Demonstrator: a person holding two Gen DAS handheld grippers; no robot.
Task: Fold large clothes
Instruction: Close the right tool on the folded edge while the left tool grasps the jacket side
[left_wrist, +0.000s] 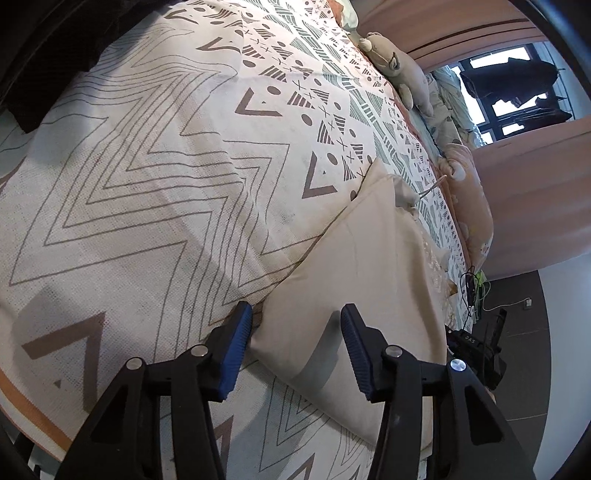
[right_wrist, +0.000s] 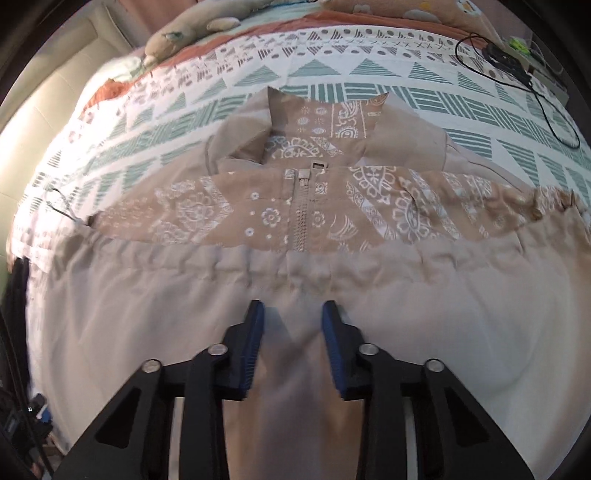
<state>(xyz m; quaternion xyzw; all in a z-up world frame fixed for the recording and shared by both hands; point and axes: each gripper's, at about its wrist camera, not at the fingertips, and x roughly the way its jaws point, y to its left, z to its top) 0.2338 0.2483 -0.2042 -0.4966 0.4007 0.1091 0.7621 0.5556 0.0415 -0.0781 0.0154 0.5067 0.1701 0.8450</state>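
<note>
A beige jacket (right_wrist: 295, 295) is spread on the patterned bedspread (right_wrist: 369, 70); its paisley lining, zipper (right_wrist: 303, 210) and collar are seen only from the right wrist, where the right gripper (right_wrist: 291, 310) is held unclenched over plain fabric. From the left wrist, the left gripper (left_wrist: 297, 314) is seen parted astride the jacket's edge (left_wrist: 351, 258), ungrasped.

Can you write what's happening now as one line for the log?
left gripper: open over edge of beige zip-up jacket | right gripper: open above it | patterned bedspread underneath
</note>
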